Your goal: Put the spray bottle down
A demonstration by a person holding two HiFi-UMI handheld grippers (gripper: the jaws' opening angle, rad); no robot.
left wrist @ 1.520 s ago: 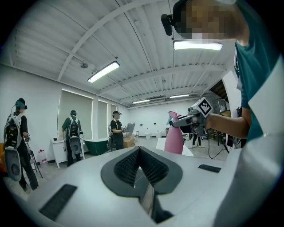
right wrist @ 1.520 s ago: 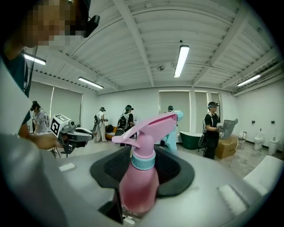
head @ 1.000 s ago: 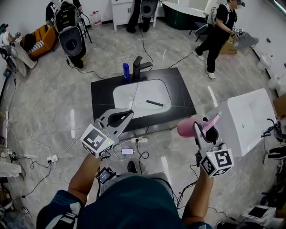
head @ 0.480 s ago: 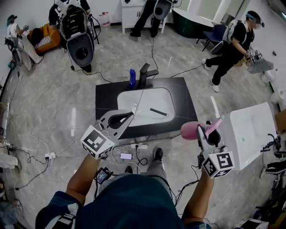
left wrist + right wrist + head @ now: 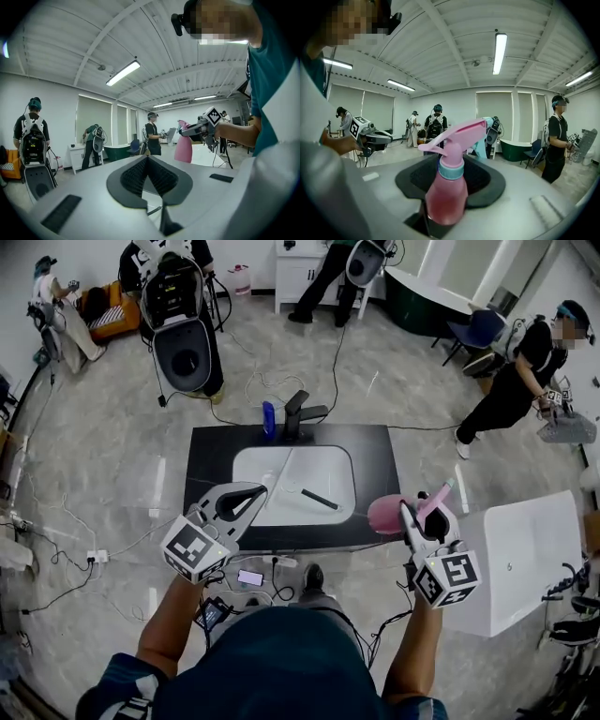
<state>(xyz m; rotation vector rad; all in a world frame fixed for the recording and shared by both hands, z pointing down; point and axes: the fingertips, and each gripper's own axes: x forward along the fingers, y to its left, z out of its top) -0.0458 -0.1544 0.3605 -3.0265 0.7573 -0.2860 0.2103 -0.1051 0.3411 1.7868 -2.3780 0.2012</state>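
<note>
Right gripper (image 5: 412, 515) is holding the pink spray bottle (image 5: 386, 514) aloft near the black worktop's (image 5: 208, 486) front right corner, fingers part-open around its body; left gripper (image 5: 254, 493) is hovering over the worktop's front left, fingers closed, empty; bottle not yet set down.

Pink spray bottle (image 5: 446, 190) with a teal collar, upright, clamped at its body in the right tool (image 5: 410, 517), held in the air off the desk's (image 5: 211, 474) 4 o'clock corner.
</note>
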